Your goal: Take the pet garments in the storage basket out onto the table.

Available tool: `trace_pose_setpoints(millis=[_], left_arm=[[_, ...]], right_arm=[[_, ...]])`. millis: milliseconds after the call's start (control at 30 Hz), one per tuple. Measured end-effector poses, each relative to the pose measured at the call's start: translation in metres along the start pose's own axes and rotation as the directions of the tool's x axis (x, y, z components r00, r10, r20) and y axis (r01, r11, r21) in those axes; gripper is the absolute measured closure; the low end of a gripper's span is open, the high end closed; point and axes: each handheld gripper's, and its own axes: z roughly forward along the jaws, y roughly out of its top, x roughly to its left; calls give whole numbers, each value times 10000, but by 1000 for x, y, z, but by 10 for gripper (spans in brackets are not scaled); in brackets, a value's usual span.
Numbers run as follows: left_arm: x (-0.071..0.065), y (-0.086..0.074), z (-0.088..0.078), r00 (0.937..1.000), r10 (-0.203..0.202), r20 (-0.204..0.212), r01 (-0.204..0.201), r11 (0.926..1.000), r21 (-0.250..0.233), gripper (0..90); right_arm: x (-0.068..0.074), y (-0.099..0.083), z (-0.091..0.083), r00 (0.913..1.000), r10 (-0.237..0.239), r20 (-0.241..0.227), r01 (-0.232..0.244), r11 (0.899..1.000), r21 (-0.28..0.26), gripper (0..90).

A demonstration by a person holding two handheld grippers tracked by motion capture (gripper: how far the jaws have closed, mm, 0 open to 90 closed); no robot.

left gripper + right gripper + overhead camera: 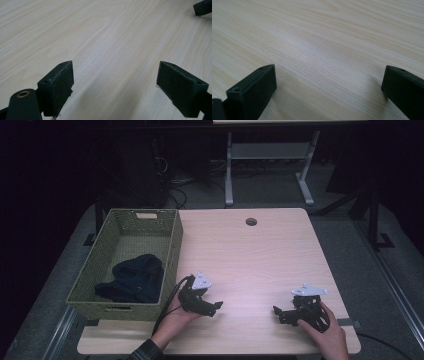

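Observation:
My left gripper (216, 308) rests low on the light wooden table (240, 250) near its front edge, just right of the basket. Its jaws stand wide apart with bare wood between them in the left gripper view (115, 82). My right gripper (278, 312) sits at the front right of the table, also open, with nothing between its jaws (329, 92). A tip of the right gripper's fingers (203, 7) shows at the top right corner of the left gripper view. A green woven basket (170, 251) stands at the table's left, holding a dark crumpled cloth (135, 279).
A round cable hole (251, 222) lies near the table's far edge. Behind the table stands a grey metal frame (229, 170) on a dark floor. A cable (167, 305) trails from the left gripper along the basket's side.

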Motion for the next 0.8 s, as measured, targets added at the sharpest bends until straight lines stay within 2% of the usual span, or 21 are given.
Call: trace_pose_setpoints(millis=[800], left_arm=[[3,11,-9,10000,96,-3,-96,9999,-71,139]], right_arm=[[0,0,0,10000,2,-2,-2,10000,0,0]])
